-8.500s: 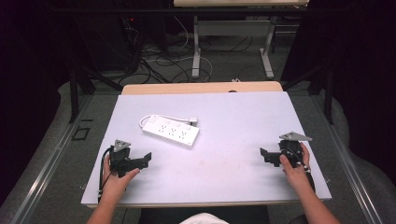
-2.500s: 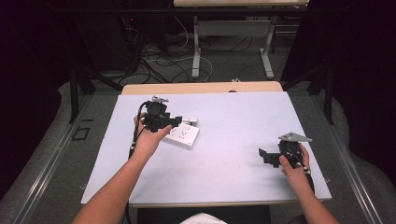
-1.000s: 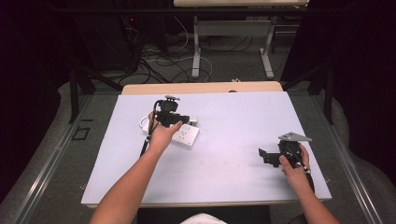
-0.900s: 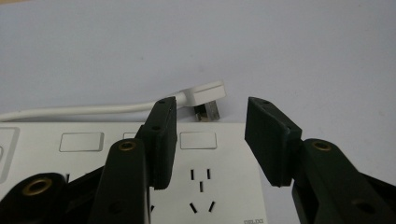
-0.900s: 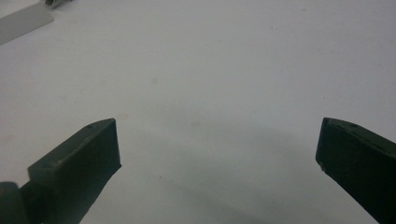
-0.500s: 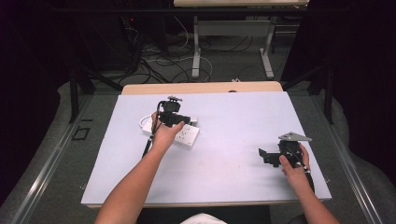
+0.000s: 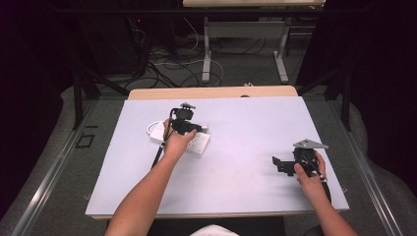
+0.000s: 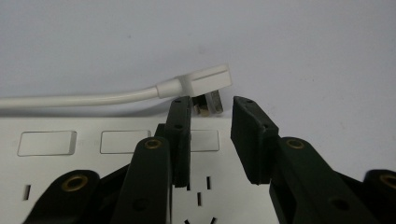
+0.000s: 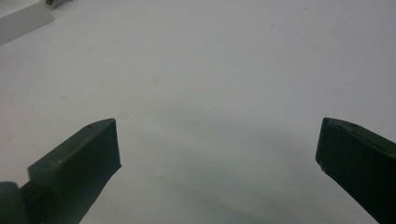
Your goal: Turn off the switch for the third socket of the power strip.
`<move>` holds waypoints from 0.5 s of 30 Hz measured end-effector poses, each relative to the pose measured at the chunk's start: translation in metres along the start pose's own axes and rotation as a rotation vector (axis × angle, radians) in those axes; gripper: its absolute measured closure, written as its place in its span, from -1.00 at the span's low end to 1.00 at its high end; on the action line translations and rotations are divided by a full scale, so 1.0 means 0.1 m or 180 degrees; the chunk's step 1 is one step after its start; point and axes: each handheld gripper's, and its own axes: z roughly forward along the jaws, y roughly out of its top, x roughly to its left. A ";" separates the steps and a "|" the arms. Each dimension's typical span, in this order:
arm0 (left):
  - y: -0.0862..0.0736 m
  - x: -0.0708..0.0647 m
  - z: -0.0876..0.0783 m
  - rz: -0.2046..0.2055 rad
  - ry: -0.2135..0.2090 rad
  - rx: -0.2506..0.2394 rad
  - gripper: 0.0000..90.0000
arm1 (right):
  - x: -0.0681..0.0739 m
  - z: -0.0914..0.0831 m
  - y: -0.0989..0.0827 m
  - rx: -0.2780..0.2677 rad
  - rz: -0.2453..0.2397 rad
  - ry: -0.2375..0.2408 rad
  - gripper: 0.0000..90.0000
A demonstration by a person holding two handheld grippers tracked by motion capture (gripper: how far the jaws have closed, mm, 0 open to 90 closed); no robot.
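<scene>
A white power strip (image 7: pixel 198 146) lies on the pale table (image 7: pixel 255 123), left of centre. Its white cable ends in a flat plug (image 8: pixel 205 79) with metal prongs (image 8: pixel 211 101), lying just past the strip's far edge. My left gripper (image 7: pixel 193 128) hovers over the strip (image 8: pixel 56 140). Its jaws have just been closing. In the left gripper view the gripper (image 8: pixel 211 105) has a narrow gap, with the prongs at the tips and no pad pressing on them. My right gripper (image 7: pixel 278 165) rests on the table at the right, wide open and holding nothing (image 9: pixel 217 135).
The strip's cable loops on the table left of my left hand (image 7: pixel 153 129). A pale corner of the strip (image 9: pixel 23 21) shows far off in the right gripper view. Table legs and cables (image 7: pixel 206 59) lie on the floor beyond the far edge.
My left hand has come from the near left of the table up to the power strip and now barely shifts there. My right hand and gripper have stayed put.
</scene>
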 end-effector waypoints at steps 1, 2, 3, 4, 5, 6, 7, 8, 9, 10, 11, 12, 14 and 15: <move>0.00 0.00 0.01 0.0006 -0.0014 0.0004 0.53 | 0.00 0.00 0.00 0.0000 0.0000 0.0000 -1.00; 0.00 -0.01 0.02 0.0004 -0.0006 0.0005 0.57 | 0.00 0.00 0.00 0.0005 -0.0005 0.0002 -1.00; 0.00 -0.01 0.03 0.0012 -0.0006 0.0038 0.60 | 0.00 0.00 0.00 0.0005 -0.0004 0.0004 -1.00; 0.00 -0.01 0.04 0.0013 -0.0035 0.0054 0.60 | 0.00 0.00 0.00 0.0005 -0.0004 0.0004 -1.00; 0.00 -0.02 0.05 0.0010 -0.0032 0.0052 0.64 | 0.00 0.00 0.00 0.0005 -0.0004 0.0008 -1.00; 0.00 -0.02 0.05 0.0013 -0.0017 0.0083 0.66 | 0.00 0.00 0.00 0.0003 -0.0002 0.0007 -1.00; 0.00 -0.03 0.06 0.0016 -0.0024 0.0082 0.68 | 0.00 0.00 0.00 0.0003 -0.0004 0.0008 -1.00; -0.01 -0.03 0.07 0.0026 -0.0024 0.0081 0.70 | 0.00 0.00 0.00 0.0002 0.0002 0.0011 -1.00; -0.01 -0.03 0.08 0.0019 -0.0032 0.0091 0.70 | 0.00 0.00 0.00 0.0002 0.0002 0.0011 -1.00; -0.01 -0.03 0.09 0.0031 -0.0034 0.0087 0.71 | 0.00 0.00 0.00 0.0006 0.0015 0.0015 -1.00; -0.01 -0.03 0.10 0.0000 -0.0037 0.0099 0.72 | 0.00 0.00 0.00 0.0005 0.0016 0.0015 -1.00; -0.01 -0.03 0.10 0.0011 -0.0024 0.0118 0.73 | 0.00 0.00 0.00 0.0004 0.0018 0.0014 -1.00; -0.01 -0.03 0.11 0.0010 -0.0020 0.0116 0.73 | 0.00 0.00 0.00 0.0003 0.0018 0.0014 -1.00; -0.01 -0.03 0.12 0.0009 -0.0031 0.0114 0.73 | 0.00 0.00 0.00 0.0002 0.0019 0.0015 -1.00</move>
